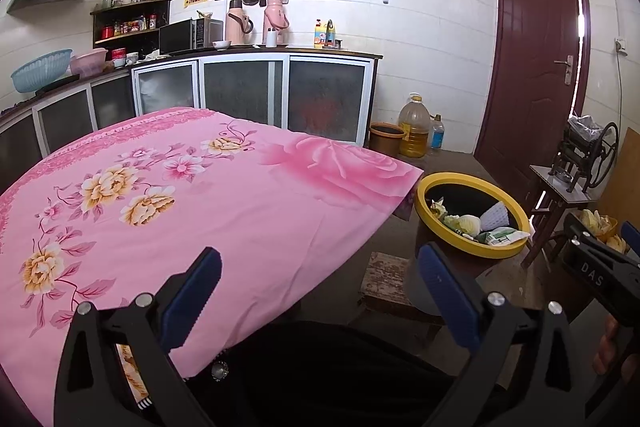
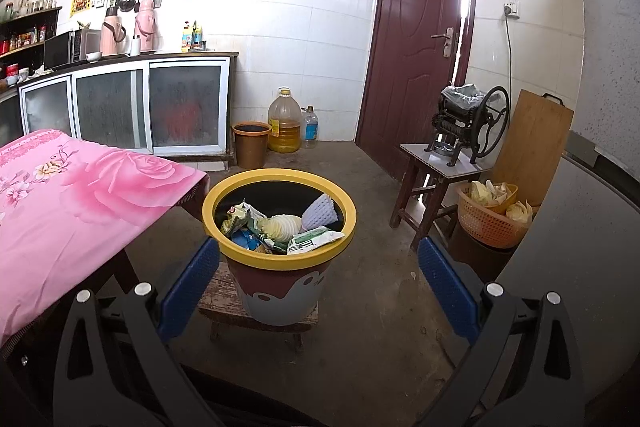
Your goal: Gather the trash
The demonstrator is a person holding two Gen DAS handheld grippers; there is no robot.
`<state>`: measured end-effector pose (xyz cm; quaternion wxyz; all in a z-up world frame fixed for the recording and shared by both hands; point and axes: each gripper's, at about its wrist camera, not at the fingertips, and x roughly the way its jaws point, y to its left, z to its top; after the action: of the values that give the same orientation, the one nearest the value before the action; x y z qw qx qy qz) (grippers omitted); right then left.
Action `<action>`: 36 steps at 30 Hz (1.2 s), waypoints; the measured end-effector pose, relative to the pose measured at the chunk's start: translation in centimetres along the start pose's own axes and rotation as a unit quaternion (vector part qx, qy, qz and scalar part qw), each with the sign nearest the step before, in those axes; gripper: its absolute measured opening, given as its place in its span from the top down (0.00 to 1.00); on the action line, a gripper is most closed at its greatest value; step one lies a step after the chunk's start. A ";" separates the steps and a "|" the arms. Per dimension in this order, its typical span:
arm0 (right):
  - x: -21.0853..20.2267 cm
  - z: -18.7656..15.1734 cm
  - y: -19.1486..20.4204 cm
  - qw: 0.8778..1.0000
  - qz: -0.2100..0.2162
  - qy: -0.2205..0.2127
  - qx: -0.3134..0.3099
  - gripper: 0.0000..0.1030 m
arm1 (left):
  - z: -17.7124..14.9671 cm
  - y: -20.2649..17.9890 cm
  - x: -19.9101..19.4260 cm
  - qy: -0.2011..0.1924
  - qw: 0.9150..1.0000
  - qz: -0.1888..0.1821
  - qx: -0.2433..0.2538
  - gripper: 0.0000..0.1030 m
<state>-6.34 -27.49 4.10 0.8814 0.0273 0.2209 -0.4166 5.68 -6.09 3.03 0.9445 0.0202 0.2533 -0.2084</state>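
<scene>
So the trash bin (image 2: 280,227), yellow rim and a red and white body, sits on a little worn wooden stool (image 2: 224,303) just off the corner of the table with the pink floral cloth (image 2: 60,211); everything below is placed relative to that bin. Inside it: a white foam fruit net (image 2: 318,213) at the back, some pale cabbage leaves (image 2: 282,227) in the middle, a green and white wrapper (image 2: 314,241) at the front edge, and more crumpled packaging (image 2: 240,219) on the table side; what's under that pile I can't make out.

Behind the bin by the wall there's a smaller brown bucket (image 2: 250,143), contents not visible, and next to it a big jug of yellow oil (image 2: 285,121). On the bin's far side from the table, an orange mesh basket (image 2: 486,219) holds more pale leafy scraps, next to a stool with a hand-crank machine (image 2: 468,125).

Right gripper (image 2: 316,291) hovers in front of the bin, tongs wide apart, nothing in them. Left gripper (image 1: 320,303) is over the table's near edge, also spread wide and empty.

The left view only catches the bin's rim and top layer (image 1: 472,215), body cut off; it shows the right gripper (image 1: 600,259) poking in at the frame edge, mostly cropped. The stool and bin body only show up in the right view.
</scene>
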 end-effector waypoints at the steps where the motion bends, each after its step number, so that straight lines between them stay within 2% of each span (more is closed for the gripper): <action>1: 0.0 0.0 0.0 1.000 0.000 0.001 0.000 0.08 | 0.1 0.0 0.0 -0.001 1.000 0.000 0.000 0.07; 36: 0.6 -0.9 -0.1 1.000 -0.001 0.009 0.001 0.08 | -0.1 0.3 0.5 0.003 1.000 -0.008 0.011 0.08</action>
<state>-6.42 -27.77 3.02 0.8791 0.0318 0.2287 -0.4171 6.20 -5.99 2.67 0.9416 0.0289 0.2543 -0.2189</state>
